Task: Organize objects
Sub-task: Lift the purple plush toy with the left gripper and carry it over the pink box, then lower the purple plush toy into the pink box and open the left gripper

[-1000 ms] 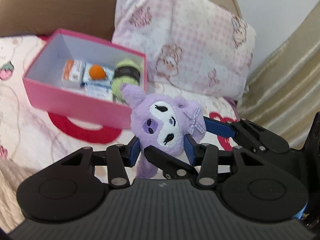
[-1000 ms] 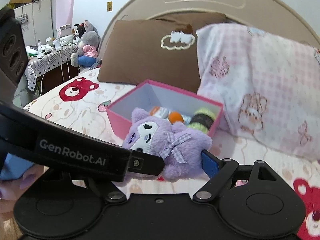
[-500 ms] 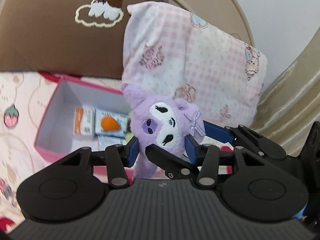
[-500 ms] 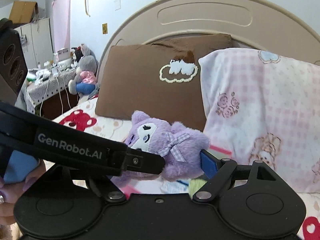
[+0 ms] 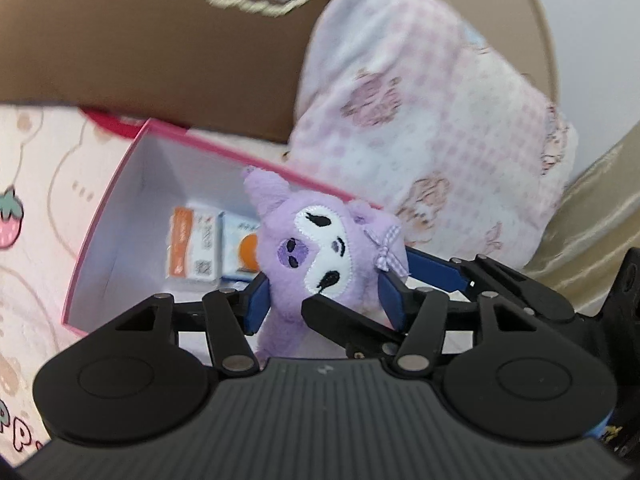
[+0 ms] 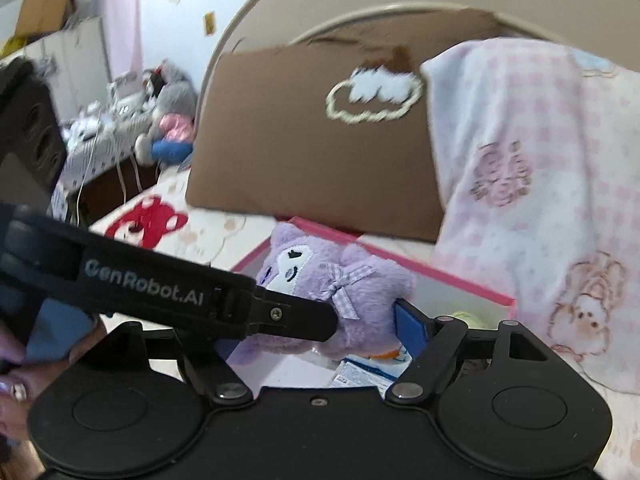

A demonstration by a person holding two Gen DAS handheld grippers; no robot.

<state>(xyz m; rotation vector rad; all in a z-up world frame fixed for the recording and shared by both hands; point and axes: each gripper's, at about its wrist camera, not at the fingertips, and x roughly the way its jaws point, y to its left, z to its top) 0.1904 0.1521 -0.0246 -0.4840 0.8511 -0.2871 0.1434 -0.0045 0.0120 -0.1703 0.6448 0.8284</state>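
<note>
A purple plush toy [image 5: 320, 252] with a white face and a checked bow is held in the air between both grippers. My left gripper [image 5: 320, 300] is shut on its sides. My right gripper [image 6: 348, 320] is also shut on the same plush toy [image 6: 340, 284], and the left gripper's finger crosses in front of it. The toy hangs over the open pink box [image 5: 108, 216], which holds small cartons [image 5: 194, 244] and an orange item [image 5: 248, 252]. The box's far pink rim [image 6: 460, 280] shows behind the toy in the right wrist view.
A brown pillow [image 5: 152, 36] and a pink checked pillow [image 5: 432, 128] stand right behind the box against the headboard [image 6: 400, 4]. The box rests on a patterned bedsheet [image 5: 36, 168]. A side table with stuffed toys [image 6: 168, 128] stands far left.
Both grippers have carried the plush toy forward from in front of the box to over its open inside. Both views tilted up, then back down toward the box.
</note>
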